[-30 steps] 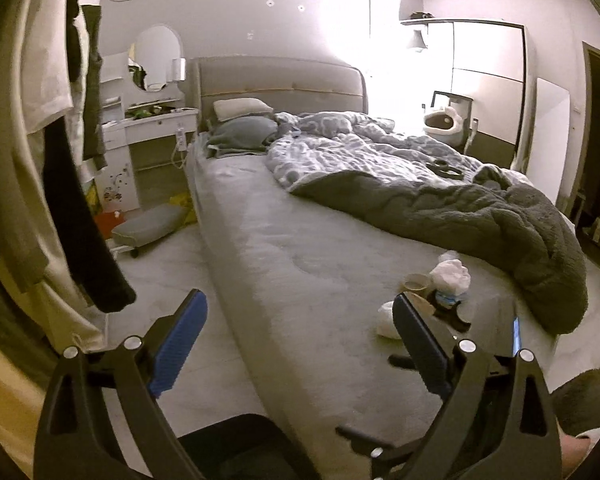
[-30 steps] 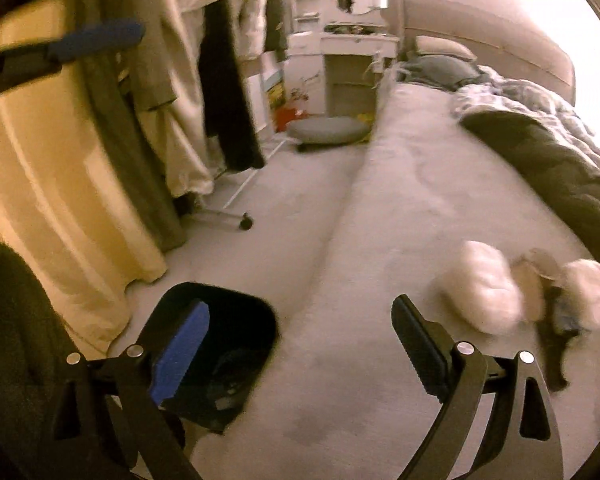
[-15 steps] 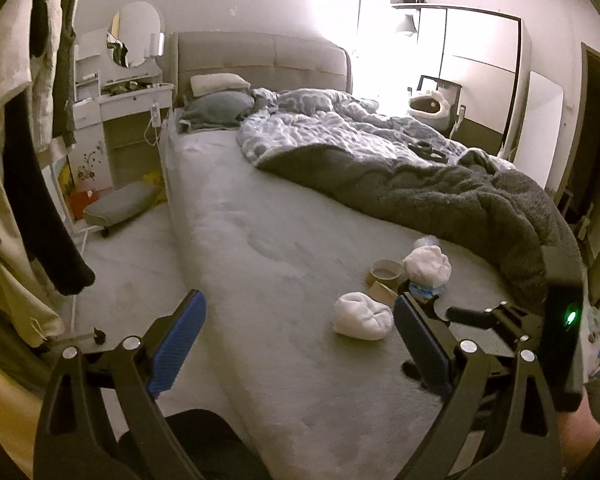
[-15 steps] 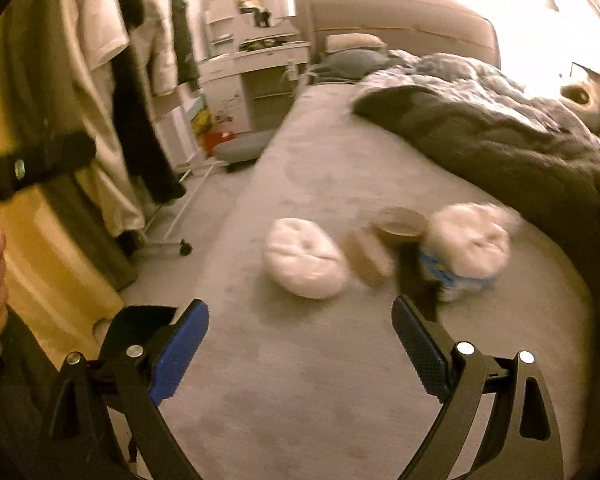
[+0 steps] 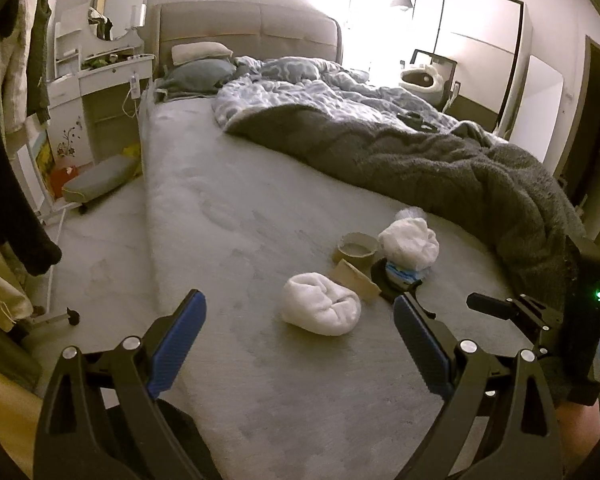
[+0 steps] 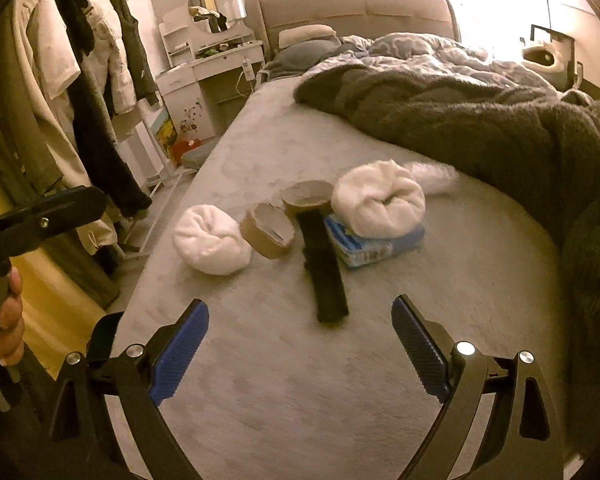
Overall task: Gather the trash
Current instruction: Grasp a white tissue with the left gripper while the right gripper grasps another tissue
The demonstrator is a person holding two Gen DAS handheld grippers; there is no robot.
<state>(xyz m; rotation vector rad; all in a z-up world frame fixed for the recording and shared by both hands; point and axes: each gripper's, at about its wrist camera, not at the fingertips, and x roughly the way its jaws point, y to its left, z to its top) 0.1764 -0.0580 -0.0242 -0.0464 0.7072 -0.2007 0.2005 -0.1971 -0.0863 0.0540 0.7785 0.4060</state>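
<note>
A small heap of trash lies on the grey bed (image 6: pixel 284 360). It holds a white crumpled wad (image 6: pixel 210 240), two brown cardboard tape rolls (image 6: pixel 266 230) (image 6: pixel 306 198), a flat black strip (image 6: pixel 324 264), a blue packet (image 6: pixel 376 246) with a second white wad (image 6: pixel 380 200) on top, and a clear wrapper (image 6: pixel 432 172) behind. My right gripper (image 6: pixel 299 320) is open, just short of the black strip. My left gripper (image 5: pixel 298 320) is open too, close in front of the near white wad (image 5: pixel 320 308). Neither holds anything.
A dark fleece blanket (image 5: pixel 440 168) is bunched on the right side of the bed. A black bin (image 6: pixel 104 336) stands on the floor by the bed's near left corner. Clothes (image 6: pixel 80 80) hang on a rack at the left, with a white dressing table (image 5: pixel 100 80) beyond.
The right gripper has swung from over the floor bin onto the bed, toward the heap. The left gripper has also come nearer to the heap. Both stayed open.
</note>
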